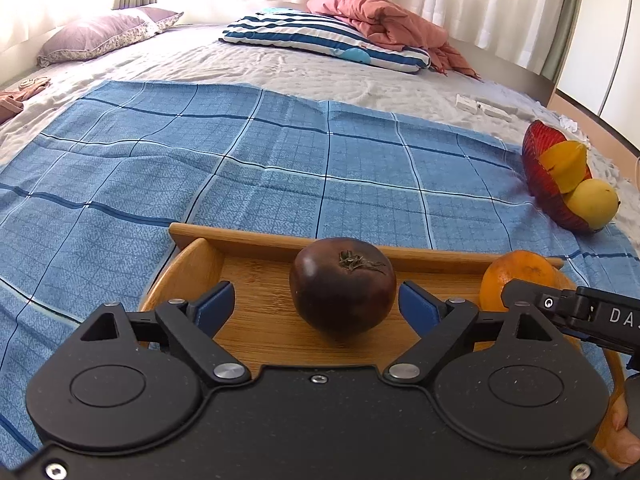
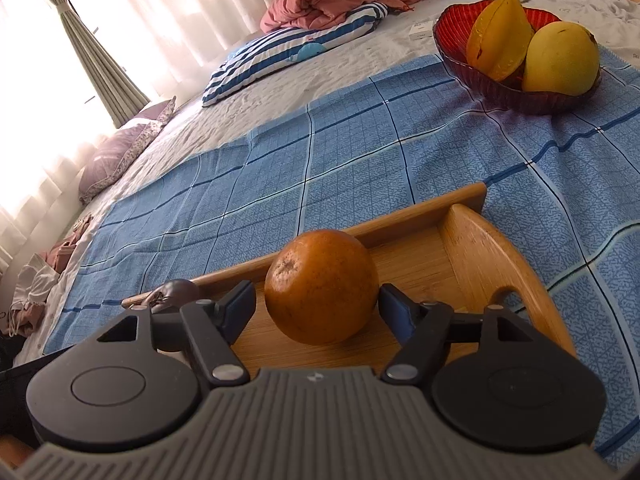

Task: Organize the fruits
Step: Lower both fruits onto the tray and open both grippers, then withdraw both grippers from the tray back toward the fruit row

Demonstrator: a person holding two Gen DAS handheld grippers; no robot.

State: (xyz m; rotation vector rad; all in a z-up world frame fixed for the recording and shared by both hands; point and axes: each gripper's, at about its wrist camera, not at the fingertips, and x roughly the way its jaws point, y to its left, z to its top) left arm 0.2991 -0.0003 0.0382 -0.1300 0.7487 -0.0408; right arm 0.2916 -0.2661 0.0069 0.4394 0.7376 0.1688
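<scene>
A dark purple-brown fruit with a dried calyx sits on a wooden tray. My left gripper is open, its blue pads on either side of the fruit, with a clear gap on the left. An orange sits on the same tray. My right gripper is open around the orange, its pads close to both sides. The orange and right gripper also show at the right of the left wrist view. A red bowl holds a starfruit and a yellow mango.
The tray lies on a blue checked cloth spread over a bed. A striped pillow, a pink blanket and a purple pillow lie at the far side. Small white boxes lie near the bowl.
</scene>
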